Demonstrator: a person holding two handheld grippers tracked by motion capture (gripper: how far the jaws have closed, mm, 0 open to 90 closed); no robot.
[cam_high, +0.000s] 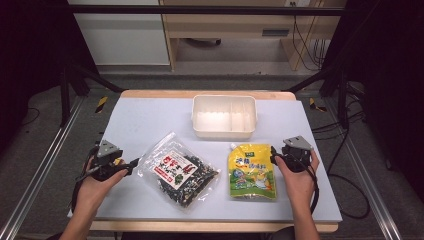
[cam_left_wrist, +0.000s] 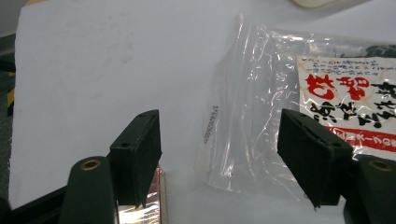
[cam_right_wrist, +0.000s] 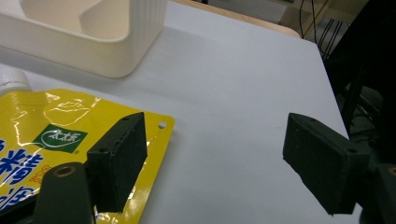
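Right beside our spread right gripper (cam_high: 274, 154) sits the yellow pouch (cam_high: 252, 172), lengthwise toward us, while the spread left gripper (cam_high: 134, 163) faces the seaweed bag (cam_high: 180, 171).

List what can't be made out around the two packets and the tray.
- Clear plastic bag of dark dried food: left gripper view, right part cut off by the frame edge.
- Yellow spouted pouch: right gripper view, lower print hidden behind the right gripper's jaw.
- White divided plastic tray: high view, label print on both packets too small.
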